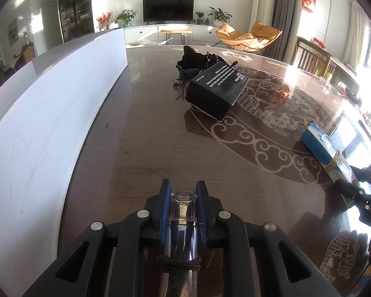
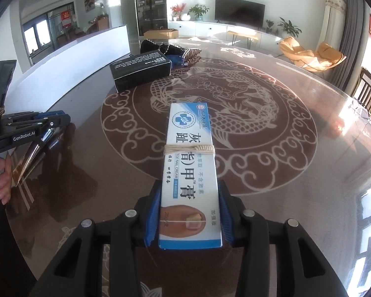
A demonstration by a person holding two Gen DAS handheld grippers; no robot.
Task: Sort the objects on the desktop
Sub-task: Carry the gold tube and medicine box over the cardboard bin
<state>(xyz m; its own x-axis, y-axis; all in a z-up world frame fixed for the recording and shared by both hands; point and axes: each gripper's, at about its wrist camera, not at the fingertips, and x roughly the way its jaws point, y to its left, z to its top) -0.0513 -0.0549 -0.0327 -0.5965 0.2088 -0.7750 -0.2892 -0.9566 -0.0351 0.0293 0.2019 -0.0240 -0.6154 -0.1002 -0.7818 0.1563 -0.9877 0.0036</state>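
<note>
A bright living room lies behind my round brown tabletop (image 2: 272, 173), its glass-like surface inlaid with a pale dragon medallion. Along its left side stands a long white board (image 1: 61, 113). My left gripper (image 1: 183, 199) has its blue fingers (image 1: 166, 208) pinching a clear-capped tube (image 1: 183, 220) with brown cord wound round its lower part. My right gripper (image 2: 188, 216) has its fingers (image 2: 152, 217) pressed against the sides of a blue and white toe nail cream box (image 2: 189, 163), which is tied across the middle with pale string and points out over the medallion. Farther off, a black box with white print (image 2: 141, 70) rests near the board, just in front of a dark bundle of fabric (image 1: 197, 58).
</note>
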